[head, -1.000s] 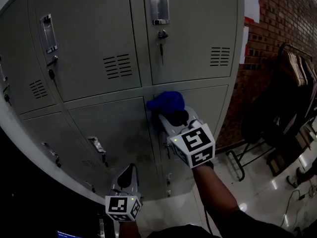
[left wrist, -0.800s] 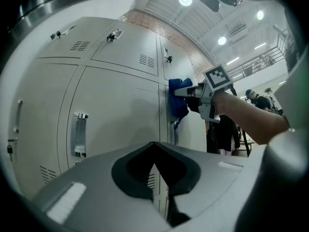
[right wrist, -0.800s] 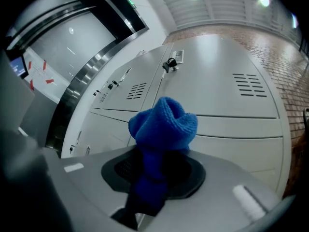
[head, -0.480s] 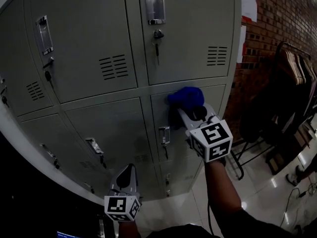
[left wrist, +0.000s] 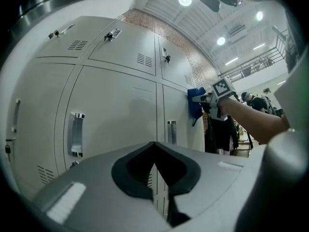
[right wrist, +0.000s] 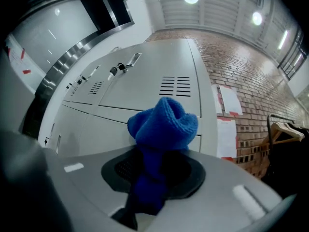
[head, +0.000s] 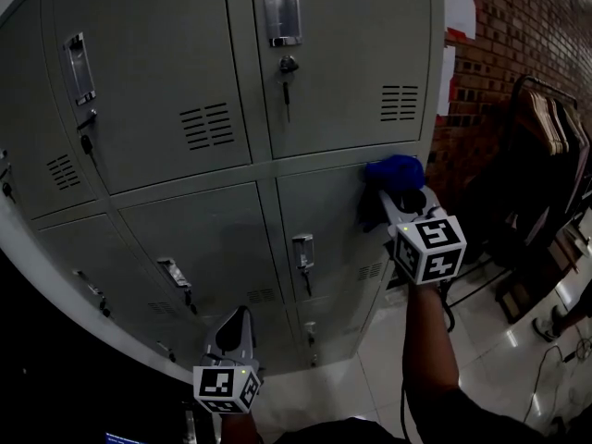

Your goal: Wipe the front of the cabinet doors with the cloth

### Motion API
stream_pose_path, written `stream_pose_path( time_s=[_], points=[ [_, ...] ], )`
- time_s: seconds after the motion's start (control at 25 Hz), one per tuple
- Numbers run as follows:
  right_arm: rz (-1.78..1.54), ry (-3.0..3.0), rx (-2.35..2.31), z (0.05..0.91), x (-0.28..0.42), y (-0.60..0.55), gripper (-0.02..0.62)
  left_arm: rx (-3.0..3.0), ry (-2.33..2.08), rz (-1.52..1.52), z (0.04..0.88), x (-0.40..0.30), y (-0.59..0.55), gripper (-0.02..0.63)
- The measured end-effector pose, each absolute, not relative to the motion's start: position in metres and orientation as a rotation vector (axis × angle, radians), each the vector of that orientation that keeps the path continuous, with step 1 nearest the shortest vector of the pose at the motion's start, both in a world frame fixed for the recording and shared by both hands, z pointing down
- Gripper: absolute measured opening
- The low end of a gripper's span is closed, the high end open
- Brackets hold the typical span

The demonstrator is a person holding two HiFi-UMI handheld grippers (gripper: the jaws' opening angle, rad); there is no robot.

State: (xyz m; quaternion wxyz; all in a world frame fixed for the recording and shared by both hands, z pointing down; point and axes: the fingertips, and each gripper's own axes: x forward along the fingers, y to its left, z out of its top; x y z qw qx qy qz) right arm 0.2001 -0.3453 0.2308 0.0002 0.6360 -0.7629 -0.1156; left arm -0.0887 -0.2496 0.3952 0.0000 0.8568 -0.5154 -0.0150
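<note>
The right gripper (head: 392, 195) is clenched on the cloth (head: 393, 169), a bunched blue knit wad poking out past the jaw tips. The wad is pressed against the top right corner of a lower door (head: 328, 206). The left gripper (head: 238, 320) hangs low before the cabinet (head: 166, 81), jaws closed together on nothing.

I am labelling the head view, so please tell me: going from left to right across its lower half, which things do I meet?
left gripper → handle of the lower right door → blue cloth → clothes rack
</note>
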Motion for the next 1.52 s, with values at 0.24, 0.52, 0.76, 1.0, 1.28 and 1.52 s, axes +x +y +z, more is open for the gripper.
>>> stream_pose_path(
  time_s=[0.24, 0.52, 0.76, 1.0, 1.28, 1.52],
  points=[
    [-0.36, -2.317, 2.068, 0.231, 0.235, -0.345, 0.115, 2.685, -1.617, -0.044, 0.398, -0.088, -0.248, 0.014],
    [-0.383, -2.186, 2.136, 0.233, 0.257, -0.34, 0.115, 2.687, -1.613, -0.039, 0.398, -0.086, -0.243, 0.014],
    [-0.379, -2.149, 2.188, 0.246, 0.266, -0.33, 0.115, 2.688, -1.61, -0.033, 0.399, -0.084, -0.24, 0.014],
    [-0.308, -2.194, 2.161, 0.264, 0.259, -0.331, 0.115, 2.689, -1.616, -0.034, 0.395, -0.083, -0.236, 0.014],
    [-0.3, -2.48, 1.888, 0.268, 0.159, -0.323, 0.116, 2.684, -1.615, -0.028, 0.399, -0.083, -0.234, 0.014],
    [-0.326, -2.584, 1.644, 0.282, 0.063, -0.324, 0.117, 2.651, -1.662, -0.044, 0.399, -0.098, -0.23, 0.014]
  ],
)
